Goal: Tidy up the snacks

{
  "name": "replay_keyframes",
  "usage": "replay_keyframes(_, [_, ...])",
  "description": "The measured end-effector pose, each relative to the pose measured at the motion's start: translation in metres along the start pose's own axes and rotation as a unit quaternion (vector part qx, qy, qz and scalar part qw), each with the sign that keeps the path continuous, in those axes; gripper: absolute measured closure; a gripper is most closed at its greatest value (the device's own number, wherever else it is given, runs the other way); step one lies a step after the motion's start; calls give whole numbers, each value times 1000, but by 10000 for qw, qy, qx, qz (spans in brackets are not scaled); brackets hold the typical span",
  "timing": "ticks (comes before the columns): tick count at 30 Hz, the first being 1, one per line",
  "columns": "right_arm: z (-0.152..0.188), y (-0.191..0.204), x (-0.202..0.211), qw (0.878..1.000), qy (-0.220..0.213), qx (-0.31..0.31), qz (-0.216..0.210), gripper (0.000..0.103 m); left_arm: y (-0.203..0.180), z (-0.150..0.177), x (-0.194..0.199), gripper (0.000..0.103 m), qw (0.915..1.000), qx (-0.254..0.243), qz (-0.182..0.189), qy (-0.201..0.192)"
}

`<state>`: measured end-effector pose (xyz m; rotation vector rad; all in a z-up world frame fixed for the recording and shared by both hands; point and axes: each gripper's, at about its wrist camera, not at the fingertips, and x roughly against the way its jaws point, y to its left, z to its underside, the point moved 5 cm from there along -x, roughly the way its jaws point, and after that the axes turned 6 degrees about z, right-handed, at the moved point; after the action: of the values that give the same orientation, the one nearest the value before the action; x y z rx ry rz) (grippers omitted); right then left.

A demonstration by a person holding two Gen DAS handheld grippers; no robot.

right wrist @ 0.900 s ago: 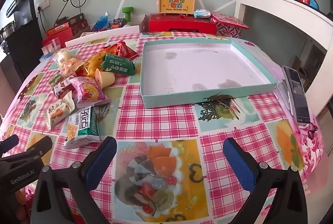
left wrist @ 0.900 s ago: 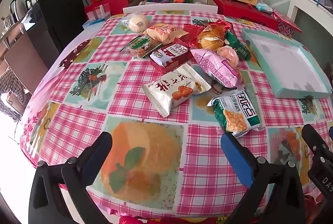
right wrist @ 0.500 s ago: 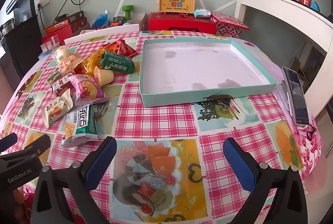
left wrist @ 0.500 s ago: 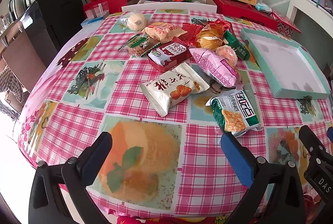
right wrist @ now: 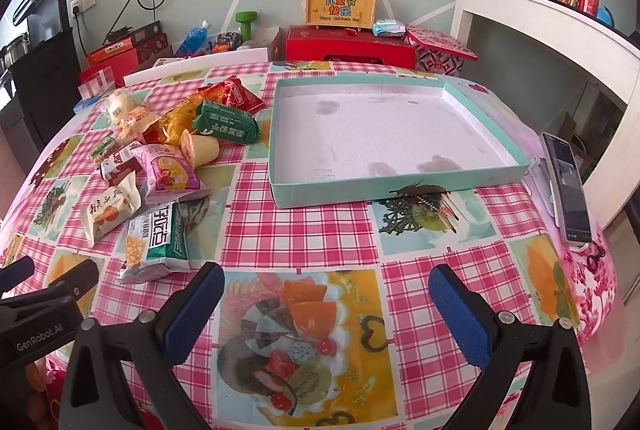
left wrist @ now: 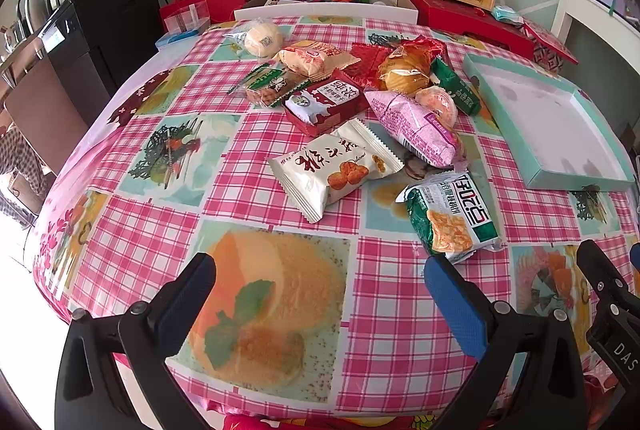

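Several snack packs lie in a heap on a round table with a pink checked cloth. Nearest me are a green and white pack, a white pack with cakes printed on it and a pink pack. An empty mint-green tray lies to their right. My left gripper is open and empty above the table's near edge, short of the packs. My right gripper is open and empty in front of the tray.
A phone lies at the table's right edge. Red boxes and a yellow gift case stand behind the table. A black cabinet with kettles stands at the left, a white shelf at the right.
Both grippers have drifted slightly, the views shifting a little. Both stay open and empty, and no snack has moved.
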<state>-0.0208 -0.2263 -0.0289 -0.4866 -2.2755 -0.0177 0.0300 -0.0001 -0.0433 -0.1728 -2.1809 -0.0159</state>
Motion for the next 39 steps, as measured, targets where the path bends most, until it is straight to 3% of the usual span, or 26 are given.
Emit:
replay_keyframes(13, [-1, 1, 2, 10000, -28, 33, 5, 0, 1, 2, -1, 0, 10000, 22, 11, 35])
replay_keyframes(23, [-2, 1, 2, 10000, -25, 44, 3, 0, 2, 4, -4, 0, 9989, 253, 242, 315])
replay_keyframes(34, [-4, 7, 2, 9999, 20, 164, -1, 0, 3, 3, -10, 0, 9988, 293, 280, 262])
replay_keyframes(39, [-11, 24, 6, 9989, -68, 359, -302, 0, 13, 0, -15, 0, 9964, 491, 502, 484])
